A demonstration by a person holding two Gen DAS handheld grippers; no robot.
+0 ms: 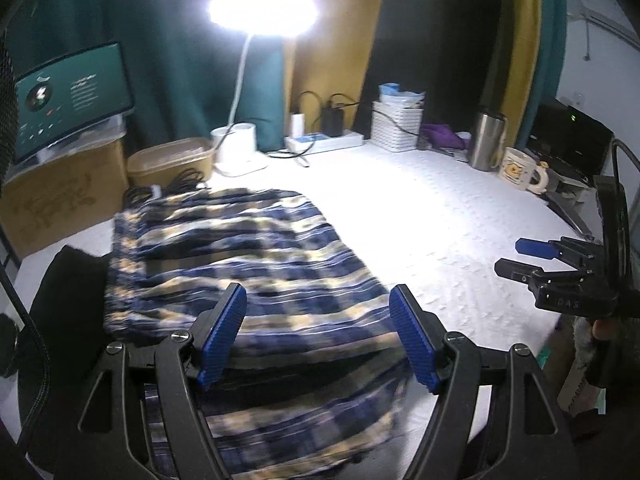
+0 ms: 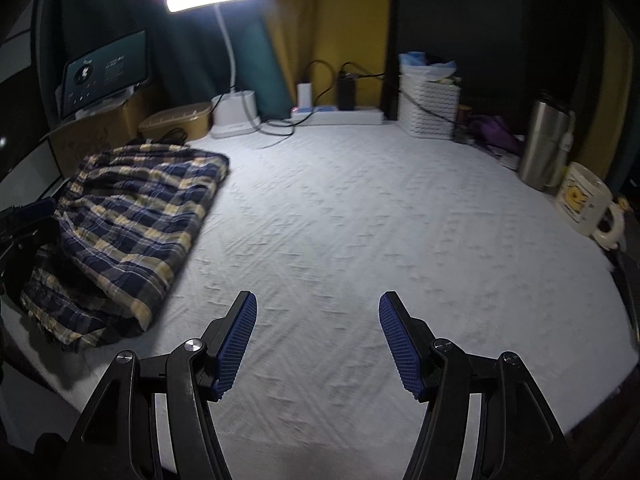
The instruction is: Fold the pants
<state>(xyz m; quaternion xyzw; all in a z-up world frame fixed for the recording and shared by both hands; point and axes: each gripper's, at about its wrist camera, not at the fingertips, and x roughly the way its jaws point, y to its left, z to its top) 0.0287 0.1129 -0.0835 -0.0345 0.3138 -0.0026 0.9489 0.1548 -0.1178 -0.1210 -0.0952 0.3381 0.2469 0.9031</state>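
Observation:
The blue, yellow and white plaid pants lie folded in a thick stack on the white table cover. They also show at the left of the right wrist view. My left gripper is open and empty, just above the near end of the pants. My right gripper is open and empty over the bare cover, to the right of the pants. It shows at the right edge of the left wrist view, where its fingers stand apart.
A lit desk lamp stands at the back. Around the back edge are a monitor, a cardboard box, a tan container, a power strip, a white basket, a steel tumbler and a mug.

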